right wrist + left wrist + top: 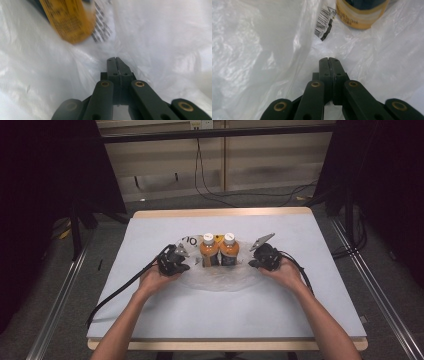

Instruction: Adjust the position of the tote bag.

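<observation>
Plastic film: a thin translucent white plastic bag [220,279] is spread on the table, likely to be drawn up around the bottles.
Left gripper [328,59]: jaws pressed together, seemingly pinching bag film.
Right gripper [116,59]: jaws pressed together likewise.
Bottles: two orange white-capped drink bottles [219,250] stand upright between the grippers, on the bag.
Surroundings: pale blue table [300,310]; nothing is seen in the way.

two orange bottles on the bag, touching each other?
Touching. In the high view the left bottle and right bottle stand shoulder to shoulder on the plastic bag, no gap.
</observation>
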`<state>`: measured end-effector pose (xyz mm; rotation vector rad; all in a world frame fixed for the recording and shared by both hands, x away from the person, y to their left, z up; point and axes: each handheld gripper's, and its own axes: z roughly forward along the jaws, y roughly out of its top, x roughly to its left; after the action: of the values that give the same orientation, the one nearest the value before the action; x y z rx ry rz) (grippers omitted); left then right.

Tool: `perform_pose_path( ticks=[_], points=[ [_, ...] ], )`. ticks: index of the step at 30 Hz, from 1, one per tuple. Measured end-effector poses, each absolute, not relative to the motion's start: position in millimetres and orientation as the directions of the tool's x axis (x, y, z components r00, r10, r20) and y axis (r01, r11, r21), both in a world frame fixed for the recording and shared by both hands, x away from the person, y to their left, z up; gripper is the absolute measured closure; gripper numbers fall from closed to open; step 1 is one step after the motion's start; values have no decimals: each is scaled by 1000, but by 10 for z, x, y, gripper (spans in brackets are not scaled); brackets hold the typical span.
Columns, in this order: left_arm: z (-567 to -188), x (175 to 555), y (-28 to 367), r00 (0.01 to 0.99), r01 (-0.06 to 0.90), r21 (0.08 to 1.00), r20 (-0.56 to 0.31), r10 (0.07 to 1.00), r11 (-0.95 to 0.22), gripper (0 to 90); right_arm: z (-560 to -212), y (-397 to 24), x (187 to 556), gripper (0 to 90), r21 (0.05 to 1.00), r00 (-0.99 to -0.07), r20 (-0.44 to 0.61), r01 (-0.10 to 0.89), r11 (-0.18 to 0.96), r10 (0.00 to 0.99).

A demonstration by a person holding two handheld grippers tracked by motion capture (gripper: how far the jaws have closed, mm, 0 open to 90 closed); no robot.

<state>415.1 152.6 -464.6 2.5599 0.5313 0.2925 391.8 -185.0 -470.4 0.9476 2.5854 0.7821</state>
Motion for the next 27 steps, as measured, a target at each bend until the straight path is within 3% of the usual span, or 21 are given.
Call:
perform_pose_path(
  ticks=[8,20,27],
  points=[
    [-4636,4153,1543,900,314,502,114,421,-806,900,-4665,-2055,3878,900,499,-743,-170,502,706,648],
    [-4612,4309,1568,909,287,459,145,390,-841,900,-4651,-2272,3908,900,461,-737,-195,514,723,648],
    [-4600,4299,1600,915,312,479,82,396,-821,900,-4633,-2275,3847,900,438,-750,-212,500,747,627]
  ],
)
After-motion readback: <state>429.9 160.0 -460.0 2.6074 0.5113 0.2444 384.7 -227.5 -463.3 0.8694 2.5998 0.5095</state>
